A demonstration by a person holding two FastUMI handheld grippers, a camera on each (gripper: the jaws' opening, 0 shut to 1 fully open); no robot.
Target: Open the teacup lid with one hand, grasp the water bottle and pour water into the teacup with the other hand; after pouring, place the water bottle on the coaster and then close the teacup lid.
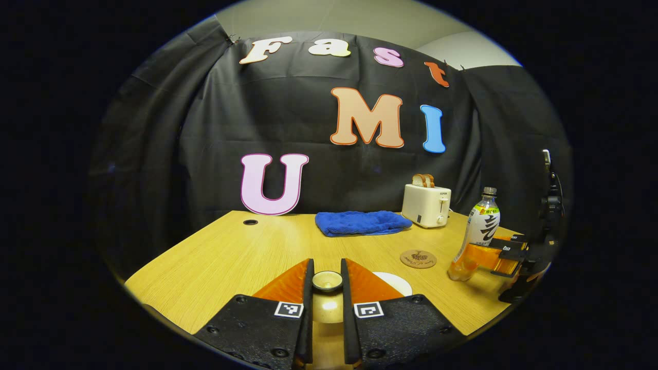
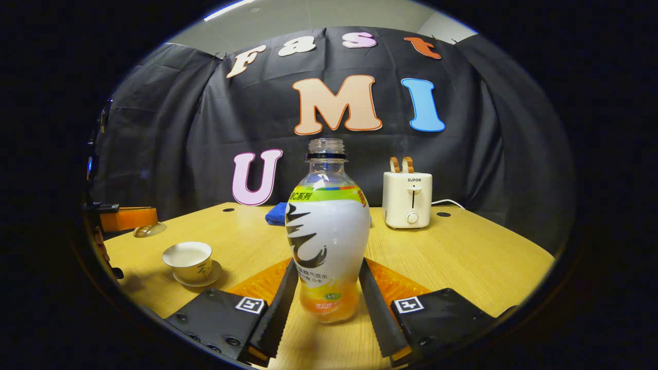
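In the right gripper view, the right gripper has its two fingers pressed against the sides of the water bottle, which stands upright with its neck uncapped, base just above or on the wooden table. At left, the teacup sits uncovered on its saucer. Farther left, the left gripper holds the teacup lid raised off the table. A toaster stands at the back right, and a blue cloth peeks from behind the bottle.
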